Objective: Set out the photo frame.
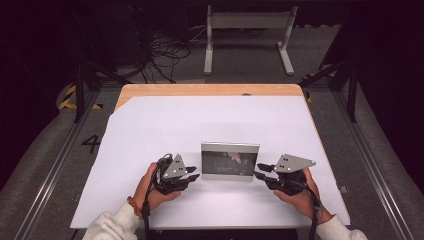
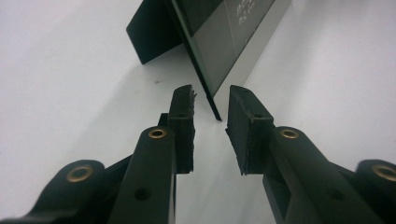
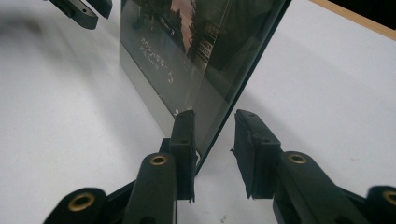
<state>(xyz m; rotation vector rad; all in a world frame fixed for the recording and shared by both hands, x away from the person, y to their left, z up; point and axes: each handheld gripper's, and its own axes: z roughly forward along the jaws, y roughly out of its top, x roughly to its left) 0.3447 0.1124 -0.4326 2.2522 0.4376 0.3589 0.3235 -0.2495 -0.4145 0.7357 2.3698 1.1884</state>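
A silver-edged picture frame with a dark glossy photo stands upright on the white sheet, near the table's front. My left gripper is at its left edge and my right gripper at its right edge. In the left gripper view the left gripper is open, and the lower corner of the frame reaches just between the fingertips. In the right gripper view the right gripper is open and straddles the side edge of the frame, with a gap on the right side.
A white sheet covers most of the wooden table. The frame's black back stand props it from behind. The left gripper's jaws show far off in the right gripper view. Cables and a white table base lie on the floor beyond.
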